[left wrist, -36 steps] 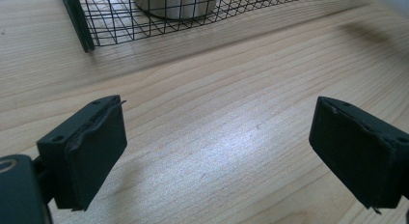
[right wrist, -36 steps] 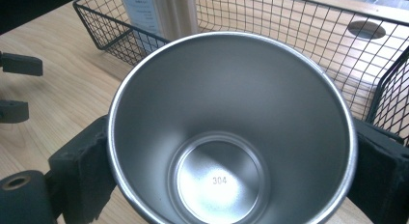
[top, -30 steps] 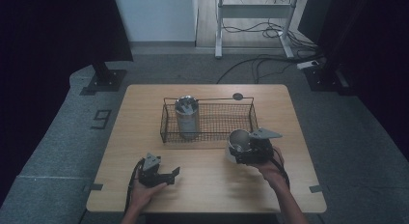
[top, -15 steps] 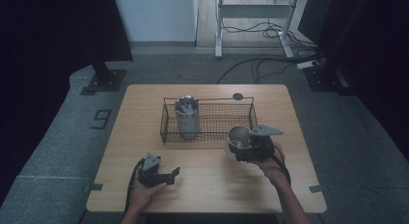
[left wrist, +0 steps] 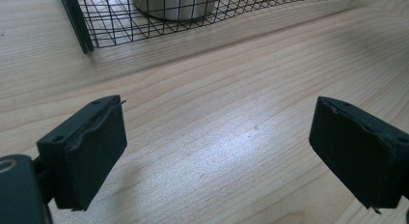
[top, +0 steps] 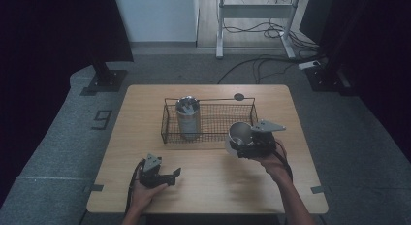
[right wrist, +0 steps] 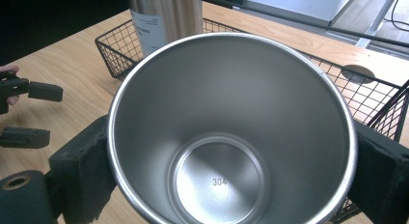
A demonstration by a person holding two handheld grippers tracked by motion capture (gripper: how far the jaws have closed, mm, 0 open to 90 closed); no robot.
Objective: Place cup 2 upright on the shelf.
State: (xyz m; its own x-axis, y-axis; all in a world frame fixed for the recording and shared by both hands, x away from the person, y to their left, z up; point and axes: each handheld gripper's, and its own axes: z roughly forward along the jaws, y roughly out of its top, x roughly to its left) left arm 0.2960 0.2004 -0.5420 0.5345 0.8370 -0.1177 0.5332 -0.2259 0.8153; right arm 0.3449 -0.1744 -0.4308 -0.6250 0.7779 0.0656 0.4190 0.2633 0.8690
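A black wire basket (top: 220, 119) stands at mid-table with a tall steel tumbler (top: 187, 117) upright in its left end. My right gripper (top: 239, 140) is shut on a second steel cup (top: 240, 132), held just above the table at the basket's front right corner. In the right gripper view both pads press the sides of this cup (right wrist: 226, 137), whose empty inside faces the camera, and the tumbler (right wrist: 166, 14) rises behind it. My left gripper (top: 173, 175) rests near the table's front left, open. Bare wood lies between its pads (left wrist: 91, 151), with the basket (left wrist: 96, 21) farther off.
A round cable hole (top: 238, 96) sits in the table top behind the basket. The table's front edge (top: 208, 210) is close to both hands. Beyond the table are a black stand base (top: 104, 82) on the floor, cables and a metal frame.
The right gripper has carried the cup slightly farther from the person, toward the basket. The left gripper has stayed where it was.
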